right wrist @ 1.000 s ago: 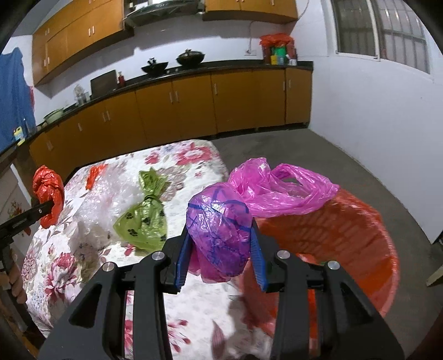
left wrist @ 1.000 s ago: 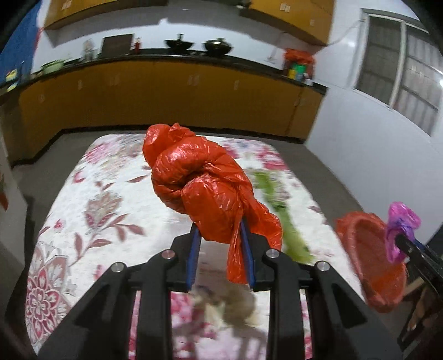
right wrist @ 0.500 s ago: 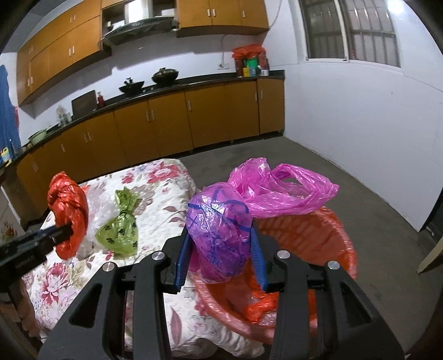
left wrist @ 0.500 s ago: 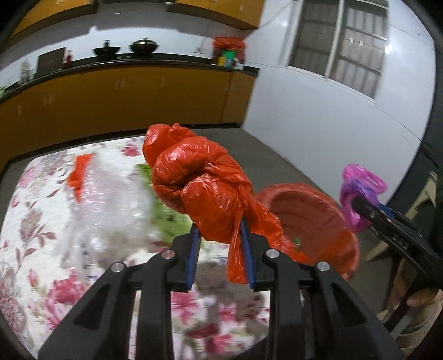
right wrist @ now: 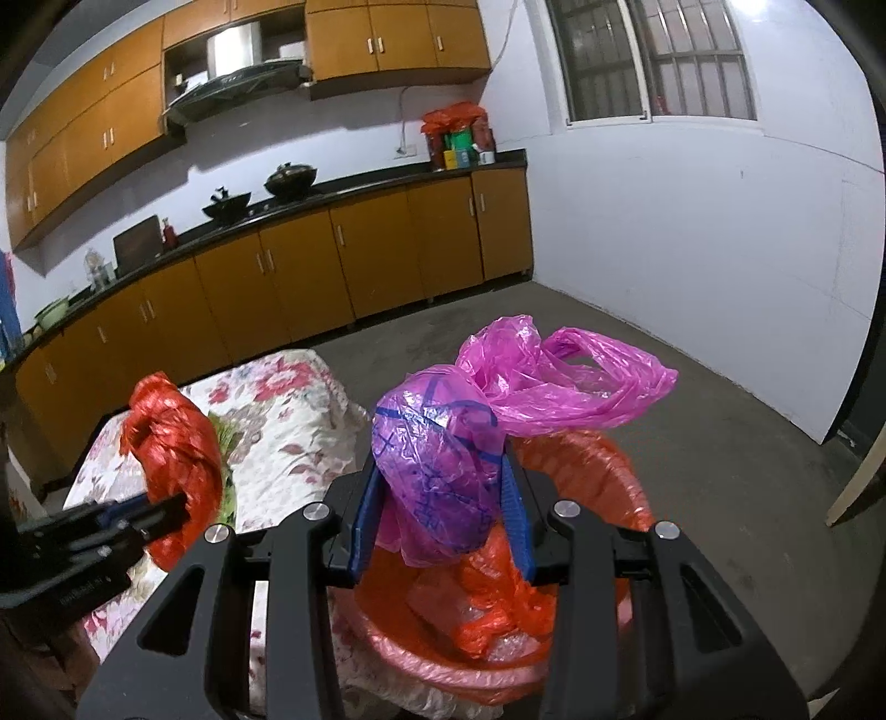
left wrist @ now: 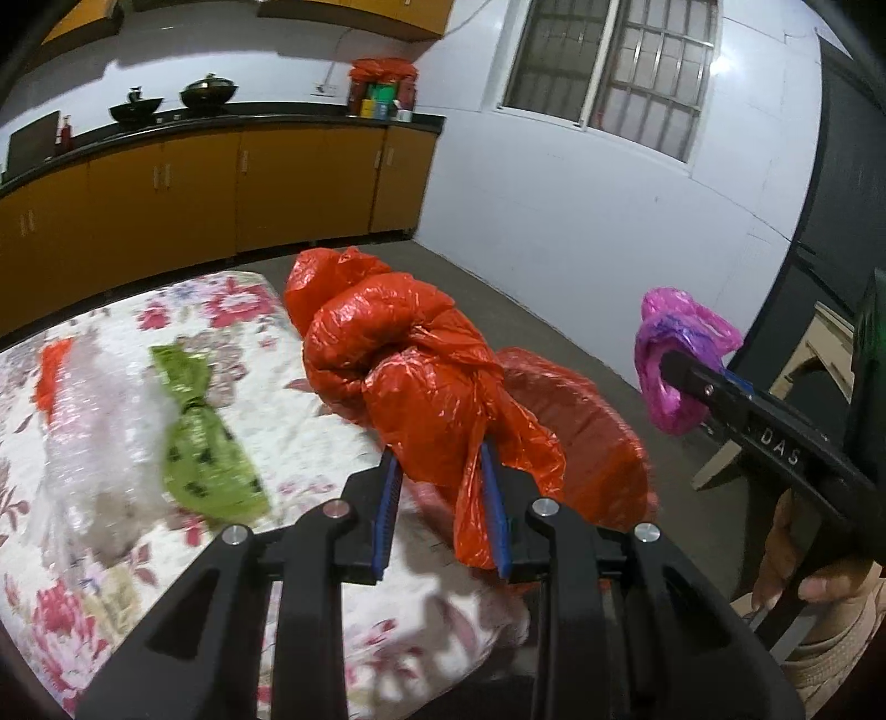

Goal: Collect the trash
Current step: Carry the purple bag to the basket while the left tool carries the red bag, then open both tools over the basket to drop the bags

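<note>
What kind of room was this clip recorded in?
A home kitchen, most likely. Orange-brown base cabinets run under a dark counter, two woks sit on the stove beneath a range hood, and wall cabinets hang above. A table with a floral cloth stands in the middle.

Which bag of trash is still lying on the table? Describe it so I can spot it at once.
On the floral tablecloth, just left of the red bag held in the left gripper, lies a green bag beside a clear plastic heap. It is the only green one, knotted in the middle, with small dark prints.
</note>
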